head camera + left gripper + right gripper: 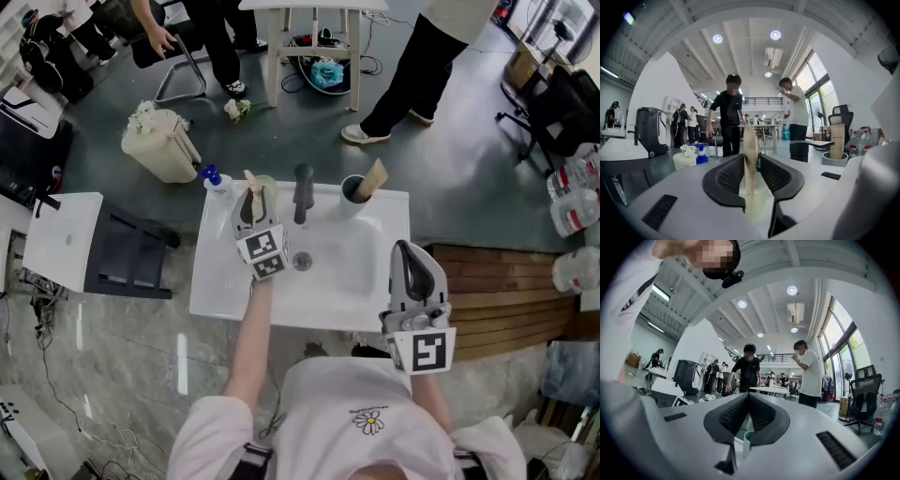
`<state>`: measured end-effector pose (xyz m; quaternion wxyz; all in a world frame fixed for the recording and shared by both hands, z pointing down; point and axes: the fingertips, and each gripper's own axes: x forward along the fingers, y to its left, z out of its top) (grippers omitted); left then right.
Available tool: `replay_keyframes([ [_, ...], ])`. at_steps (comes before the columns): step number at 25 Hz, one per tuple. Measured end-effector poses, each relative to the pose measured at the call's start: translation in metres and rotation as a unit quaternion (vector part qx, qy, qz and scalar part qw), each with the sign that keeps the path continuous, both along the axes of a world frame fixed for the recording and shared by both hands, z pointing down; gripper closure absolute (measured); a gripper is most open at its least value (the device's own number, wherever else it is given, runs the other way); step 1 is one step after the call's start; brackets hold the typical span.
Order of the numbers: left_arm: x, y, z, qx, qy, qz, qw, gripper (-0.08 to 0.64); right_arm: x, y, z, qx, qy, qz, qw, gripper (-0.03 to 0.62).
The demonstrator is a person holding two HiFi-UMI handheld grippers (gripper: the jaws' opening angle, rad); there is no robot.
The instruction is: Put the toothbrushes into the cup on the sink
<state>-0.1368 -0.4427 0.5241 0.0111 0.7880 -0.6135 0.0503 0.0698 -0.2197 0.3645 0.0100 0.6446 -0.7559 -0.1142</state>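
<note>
On the white sink (225, 291) a pale translucent cup (266, 187) stands at the back left, beside the black faucet (302, 192). My left gripper (254, 197) hovers right over it. In the left gripper view a tan toothbrush (750, 154) stands upright in that cup (757, 190) between my left gripper's (756, 161) parted jaws, with a gap at its right side. A second, darker cup (353, 190) at the back right holds another tan toothbrush (373, 178). My right gripper (410, 253) hangs over the sink's front right corner, shut and empty (748, 397).
A blue-capped bottle (214, 178) stands at the sink's back left corner. Behind it on the floor is a cream bin (161, 145). A white table (61, 239) and dark stand (127, 253) are at left, a wooden bench (506, 291) at right. People stand beyond the sink.
</note>
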Motion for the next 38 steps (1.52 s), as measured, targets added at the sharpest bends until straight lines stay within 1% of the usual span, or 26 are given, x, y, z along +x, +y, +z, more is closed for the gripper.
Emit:
replay_keyframes([
  [1,0.000,0.000,-0.001,0.001,0.002,0.002,1.0000,0.450,0.000,0.000,0.000,0.000,0.000,-0.001,1.000,0.580],
  [2,0.001,-0.001,-0.002,0.001,0.004,0.003,1.0000,0.442,0.000,0.000,0.000,0.000,0.000,-0.001,1.000,0.580],
  [5,0.001,0.000,-0.008,0.006,0.005,0.004,1.0000,0.431,0.000,-0.001,-0.001,0.001,0.001,-0.005,1.000,0.580],
  [8,0.005,0.000,-0.020,0.018,-0.009,0.010,0.9997,0.428,-0.001,-0.003,-0.003,0.004,0.000,-0.008,1.000,0.580],
  [13,0.008,0.004,-0.061,0.059,-0.009,0.012,0.9981,0.428,-0.001,-0.005,-0.007,0.014,-0.008,-0.017,1.000,0.580],
  [19,0.008,0.021,-0.126,0.117,-0.010,0.015,0.9930,0.428,-0.010,-0.013,-0.024,0.048,-0.014,-0.042,0.998,0.580],
  [22,0.008,0.038,-0.167,0.155,-0.007,0.014,0.9879,0.428,-0.016,-0.015,-0.031,0.061,-0.013,-0.056,0.996,0.580],
  [25,0.009,0.061,-0.210,0.200,-0.008,0.019,0.9795,0.430,-0.022,-0.018,-0.035,0.069,-0.017,-0.069,0.995,0.580],
  [28,0.010,0.090,-0.241,0.234,-0.011,0.021,0.9719,0.452,-0.026,-0.020,-0.039,0.076,-0.022,-0.080,0.994,0.580],
  [31,0.017,0.123,-0.263,0.264,0.025,0.023,0.9638,0.478,-0.028,-0.019,-0.040,0.078,-0.029,-0.088,0.993,0.580],
  [32,0.019,0.134,-0.264,0.267,0.033,0.021,0.9628,0.489,-0.029,-0.019,-0.040,0.079,-0.031,-0.090,0.992,0.580],
  [34,0.022,0.153,-0.259,0.263,0.039,0.011,0.9640,0.524,-0.030,-0.020,-0.038,0.082,-0.032,-0.094,0.992,0.580],
  [36,0.025,0.168,-0.245,0.250,0.041,0.000,0.9673,0.541,-0.030,-0.022,-0.034,0.080,-0.026,-0.095,0.992,0.580],
  [38,0.029,0.176,-0.228,0.232,0.047,-0.003,0.9715,0.543,-0.030,-0.023,-0.032,0.078,-0.028,-0.096,0.992,0.580],
])
